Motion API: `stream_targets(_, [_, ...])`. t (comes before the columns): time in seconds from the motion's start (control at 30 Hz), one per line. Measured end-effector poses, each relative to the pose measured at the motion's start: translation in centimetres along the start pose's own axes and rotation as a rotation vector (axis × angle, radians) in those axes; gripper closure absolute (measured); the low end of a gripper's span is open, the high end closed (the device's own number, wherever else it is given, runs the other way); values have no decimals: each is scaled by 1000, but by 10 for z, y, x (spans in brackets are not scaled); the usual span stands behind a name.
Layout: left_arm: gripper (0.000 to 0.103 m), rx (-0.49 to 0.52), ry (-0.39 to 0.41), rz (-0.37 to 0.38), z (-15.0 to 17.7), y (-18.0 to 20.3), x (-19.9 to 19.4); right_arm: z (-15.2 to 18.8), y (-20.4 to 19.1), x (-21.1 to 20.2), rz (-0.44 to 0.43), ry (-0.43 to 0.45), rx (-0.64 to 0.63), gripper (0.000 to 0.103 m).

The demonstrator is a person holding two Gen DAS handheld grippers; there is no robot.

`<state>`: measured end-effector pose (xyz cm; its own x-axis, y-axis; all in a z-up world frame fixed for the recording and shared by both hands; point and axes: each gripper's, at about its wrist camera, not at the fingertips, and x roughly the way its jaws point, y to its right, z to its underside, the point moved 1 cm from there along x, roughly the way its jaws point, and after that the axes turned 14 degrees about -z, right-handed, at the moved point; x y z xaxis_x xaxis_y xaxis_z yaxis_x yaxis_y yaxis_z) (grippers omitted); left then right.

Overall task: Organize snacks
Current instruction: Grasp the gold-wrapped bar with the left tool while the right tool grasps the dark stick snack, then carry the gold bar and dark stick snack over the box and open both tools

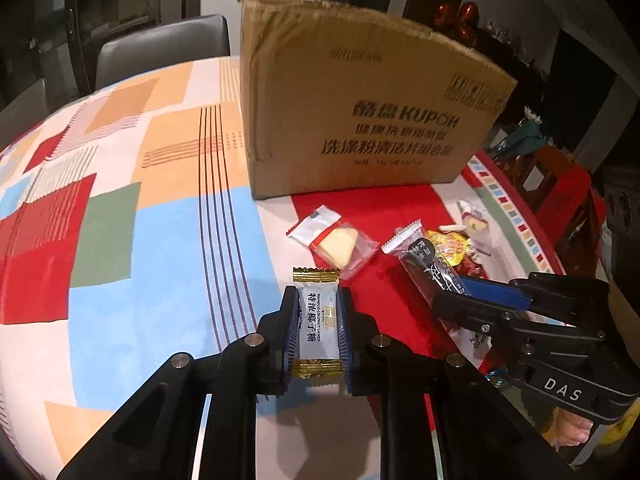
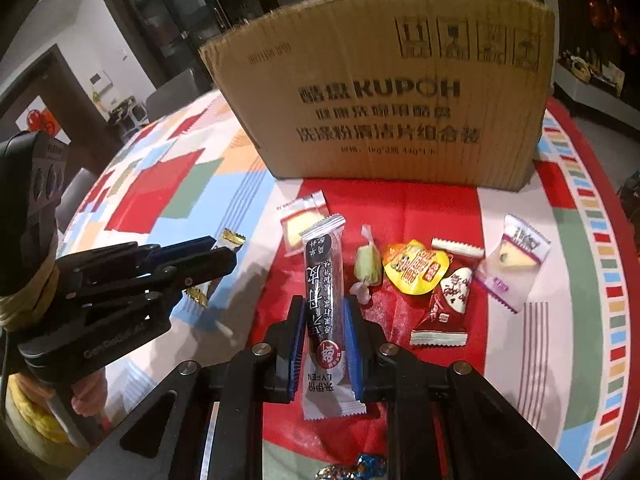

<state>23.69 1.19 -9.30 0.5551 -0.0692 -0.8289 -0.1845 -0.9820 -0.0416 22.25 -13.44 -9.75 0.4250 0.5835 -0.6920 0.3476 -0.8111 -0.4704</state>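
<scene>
My left gripper (image 1: 318, 296) is shut on a white coconut candy (image 1: 318, 320) with gold ends, its blue pads pressing both long sides. The right wrist view shows that gripper (image 2: 224, 256) at the left, with the candy (image 2: 230, 238) poking out past its tips. My right gripper (image 2: 325, 304) is shut on a long dark snack bar (image 2: 324, 264) that lies on the red cloth; it also shows in the left wrist view (image 1: 452, 296), gripping the bar (image 1: 424, 264). A tall cardboard box (image 2: 400, 100) stands behind the snacks, its inside hidden.
Loose snacks lie on the cloth-covered table (image 1: 120, 220): a clear-wrapped yellow cake (image 2: 300, 224), a green candy (image 2: 368, 268), a yellow packet (image 2: 416, 268), a red heart candy (image 2: 444, 304), a wrapped wedge cake (image 2: 516, 256). Grey chairs (image 1: 160, 48) stand beyond the far edge.
</scene>
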Motion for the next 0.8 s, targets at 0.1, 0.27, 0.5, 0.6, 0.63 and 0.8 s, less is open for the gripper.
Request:
stream_targets(0.1, [84, -7, 28, 0, -1, 0, -14, -2, -6, -12, -5, 27, -15, 83])
stream_targets(0.27, [84, -17, 77, 11, -8, 2, -37, -8, -13, -32, -15, 78, -30, 83])
stream_targets(0.5, [84, -16, 160, 25, -26, 8, -70, -25, -25, -67, -14, 170, -66, 83])
stream_targets(0.6, [84, -15, 203, 26, -37, 11, -84, -34, -30, -81, -13, 209, -80, 83])
stream_targets(0.63, [84, -16, 212, 27, -39, 11, -87, -38, -31, -86, -13, 223, -85, 83])
stream_targets(0.8, [84, -15, 275, 32, -57, 15, -107, -54, -36, -105, -16, 276, -104, 83])
